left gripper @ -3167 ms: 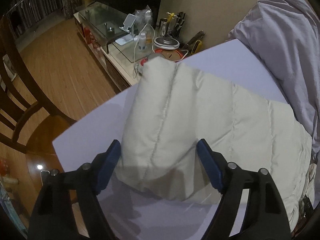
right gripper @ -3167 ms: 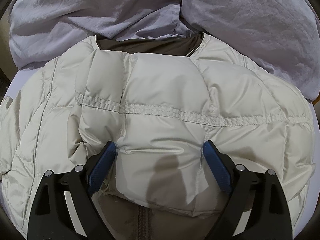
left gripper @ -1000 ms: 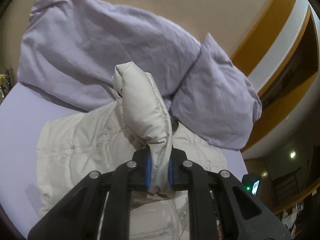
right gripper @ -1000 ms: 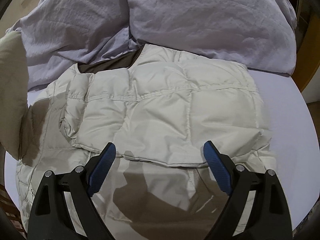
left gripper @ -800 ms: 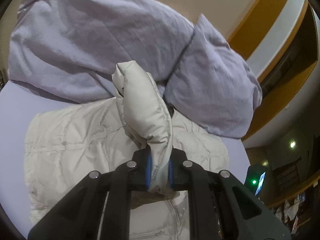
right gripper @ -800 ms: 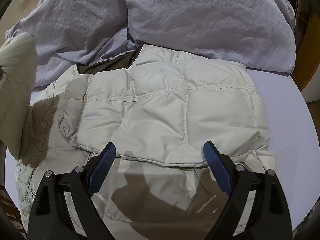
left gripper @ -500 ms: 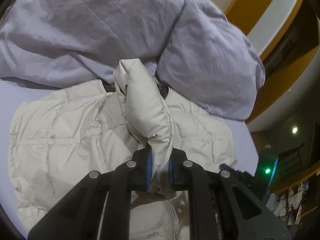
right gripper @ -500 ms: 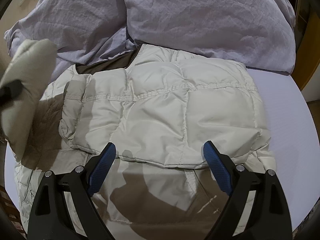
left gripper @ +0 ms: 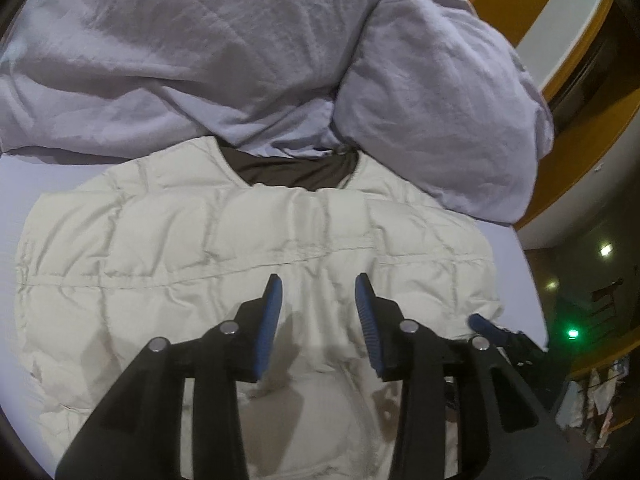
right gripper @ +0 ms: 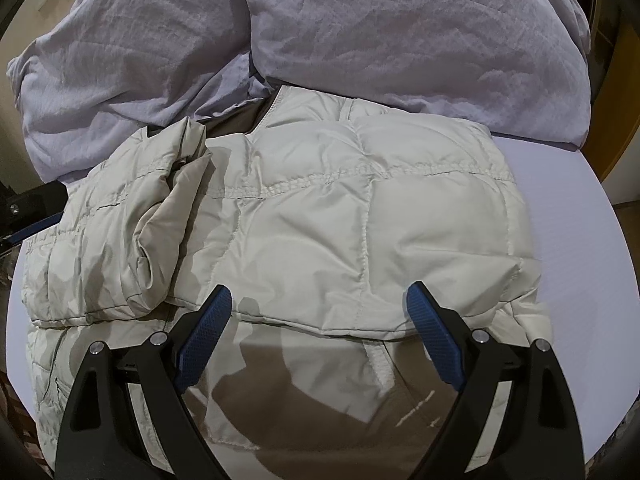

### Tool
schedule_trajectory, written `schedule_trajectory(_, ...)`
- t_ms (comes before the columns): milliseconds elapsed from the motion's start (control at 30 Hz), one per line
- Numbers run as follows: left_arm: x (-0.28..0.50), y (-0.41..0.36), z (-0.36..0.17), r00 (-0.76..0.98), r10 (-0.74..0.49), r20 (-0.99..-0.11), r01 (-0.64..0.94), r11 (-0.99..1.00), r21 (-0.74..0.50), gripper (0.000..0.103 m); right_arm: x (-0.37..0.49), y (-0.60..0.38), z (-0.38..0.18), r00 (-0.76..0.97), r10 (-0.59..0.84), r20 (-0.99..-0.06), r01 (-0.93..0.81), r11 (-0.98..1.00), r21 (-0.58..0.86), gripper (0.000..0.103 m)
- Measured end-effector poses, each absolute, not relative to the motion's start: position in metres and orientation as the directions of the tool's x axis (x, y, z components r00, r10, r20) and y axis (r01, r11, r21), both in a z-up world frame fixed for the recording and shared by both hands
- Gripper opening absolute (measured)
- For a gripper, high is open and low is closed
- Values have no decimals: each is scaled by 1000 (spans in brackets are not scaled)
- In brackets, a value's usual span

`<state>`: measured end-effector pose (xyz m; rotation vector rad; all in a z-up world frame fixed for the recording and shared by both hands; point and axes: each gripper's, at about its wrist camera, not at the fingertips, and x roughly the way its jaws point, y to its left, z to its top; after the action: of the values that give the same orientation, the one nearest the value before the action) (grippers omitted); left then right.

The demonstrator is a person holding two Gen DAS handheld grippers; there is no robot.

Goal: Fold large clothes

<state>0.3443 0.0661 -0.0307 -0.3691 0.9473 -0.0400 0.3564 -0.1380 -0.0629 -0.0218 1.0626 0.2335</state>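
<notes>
A cream quilted puffer jacket [left gripper: 168, 240] lies flat on a pale lilac bed sheet [left gripper: 24, 176], with its dark brown lining at the collar [left gripper: 288, 168]. Both sleeves lie folded across its front. My left gripper [left gripper: 318, 292] is open and empty just above the middle of the jacket. In the right wrist view the jacket [right gripper: 360, 220] fills the centre, and the left sleeve [right gripper: 160, 216] lies crumpled on its left half. My right gripper [right gripper: 318, 312] is wide open and empty over the jacket's lower part.
A rumpled lilac duvet [left gripper: 224, 48] is heaped behind the collar, and it also shows in the right wrist view [right gripper: 360, 24]. The sheet's bare edge [right gripper: 568, 240] lies to the right. The right gripper's blue fingertip [left gripper: 480, 324] shows beside my left one.
My left gripper carried the sleeve across the jacket, opened and let it go; the sleeve now lies on the jacket's front. The right gripper stayed open and nearly still.
</notes>
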Motion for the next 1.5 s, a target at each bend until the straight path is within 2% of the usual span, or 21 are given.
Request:
schedule_trajectory(100,349,63,-41,575,-135,-807,-136,957,-257,38,357,-137,-64,465,180,-867,-205,974,92,91)
schedule_trajectory(567,376,31,-91,495,-66,-866,-122,982,-144,39,354,-137,-72,468,173,-867,-240,969,64,91)
schedule_trajectory(867,385,28,-104,487,-67,-871,-115,983,-140,39,357,-137,-77,459,170,-872,-226,972,70,91)
schedule_trajectory(1067,375,33,-91,510,-89,-856,-115,979,-170,39,351,-142,-70,466,180,-866,-214,973,86,91)
schedule_trajectory(1233,345,50,-78,538,-87,-838,-129,974,-184,47,341,-152,-62,486,177,-856,-206,975,85,91)
schedule_trajectory(1500,274,93,-62,568,-6,-823,-228,960,-164,56,311,-184,-54,505,169,-846,-190,978,81,91)
